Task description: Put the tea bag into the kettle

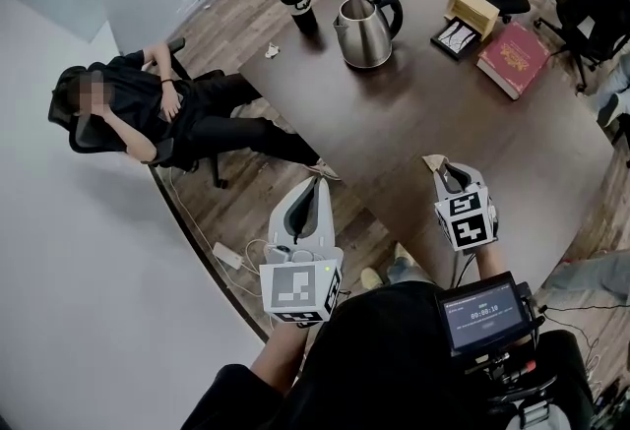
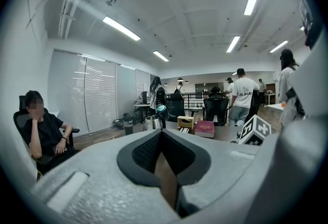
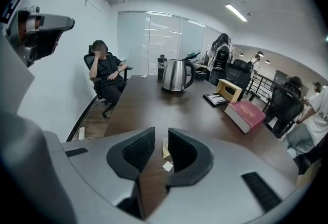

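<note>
Your right claw (image 3: 161, 138) stands open by a narrow gap. The tea bag (image 3: 164, 147) shows in that gap, close against one jaw, and its small white tag (image 3: 167, 165) lies a little nearer to you on the dark wood. You cannot tell whether either jaw touches the bag. In the head view this claw (image 1: 440, 165) sits over the near edge of the worktop (image 1: 443, 113), and the pale tea bag (image 1: 430, 162) shows right at its tips.

Your left claw (image 2: 161, 133) is closed, its dark pads meeting at the tips with nothing between them. From above it (image 1: 319, 182) hangs over the wooden floor, just off the near left edge of the worktop and well apart from the right one.

The steel kettle (image 1: 364, 32) stands upright near the far edge, well apart from both claws and from the tea bag. The right gripper view shows it (image 3: 176, 75) straight ahead across the bare wood.

A black bottle (image 1: 295, 3) stands at the far left corner, with a small crumpled scrap (image 1: 272, 50) near the left edge. To the kettle's right are a wooden tissue box (image 1: 472, 10), a dark flat pad (image 1: 455, 37) just beside it, and a red book (image 1: 514, 57) by the right edge. A person (image 1: 148, 113) sits in an office chair off the left edge.
</note>
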{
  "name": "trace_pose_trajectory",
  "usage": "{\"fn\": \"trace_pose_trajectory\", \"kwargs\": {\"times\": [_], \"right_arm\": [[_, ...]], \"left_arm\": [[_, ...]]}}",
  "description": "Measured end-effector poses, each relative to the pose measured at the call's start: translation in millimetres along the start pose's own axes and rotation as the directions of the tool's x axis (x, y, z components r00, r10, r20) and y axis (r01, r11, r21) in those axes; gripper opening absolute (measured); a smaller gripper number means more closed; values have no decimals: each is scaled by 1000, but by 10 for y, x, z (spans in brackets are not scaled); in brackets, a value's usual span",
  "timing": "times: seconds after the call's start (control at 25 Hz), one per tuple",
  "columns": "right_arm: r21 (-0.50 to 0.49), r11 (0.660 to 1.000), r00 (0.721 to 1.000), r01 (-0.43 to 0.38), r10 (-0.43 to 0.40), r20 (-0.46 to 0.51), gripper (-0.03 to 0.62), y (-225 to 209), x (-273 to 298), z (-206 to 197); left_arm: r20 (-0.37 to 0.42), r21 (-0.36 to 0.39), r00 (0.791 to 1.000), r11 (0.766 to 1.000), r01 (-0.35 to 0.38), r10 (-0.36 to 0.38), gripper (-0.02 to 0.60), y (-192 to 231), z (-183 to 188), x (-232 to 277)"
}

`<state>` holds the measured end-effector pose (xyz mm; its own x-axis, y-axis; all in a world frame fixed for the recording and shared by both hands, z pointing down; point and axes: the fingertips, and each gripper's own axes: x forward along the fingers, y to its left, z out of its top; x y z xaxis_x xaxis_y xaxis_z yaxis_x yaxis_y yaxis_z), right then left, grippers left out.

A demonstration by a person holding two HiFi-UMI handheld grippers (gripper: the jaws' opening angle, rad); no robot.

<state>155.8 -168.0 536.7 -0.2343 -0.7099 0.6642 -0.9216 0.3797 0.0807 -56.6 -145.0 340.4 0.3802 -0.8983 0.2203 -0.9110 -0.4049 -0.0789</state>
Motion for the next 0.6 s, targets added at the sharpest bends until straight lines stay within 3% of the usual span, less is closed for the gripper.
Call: {"fn": "trace_pose_trajectory", "kwargs": {"times": [0.2, 0.6], "right_arm": [[-39, 999, 999, 0, -1, -32, 83, 65, 22, -117], [-38, 999, 997, -20, 17, -77, 83, -119, 401, -259]], "left_arm": [[-11, 8, 1000, 1000, -24, 24, 6, 36, 25, -141], [-62, 9, 997, 999, -41, 41, 6, 44, -127, 131]]}}
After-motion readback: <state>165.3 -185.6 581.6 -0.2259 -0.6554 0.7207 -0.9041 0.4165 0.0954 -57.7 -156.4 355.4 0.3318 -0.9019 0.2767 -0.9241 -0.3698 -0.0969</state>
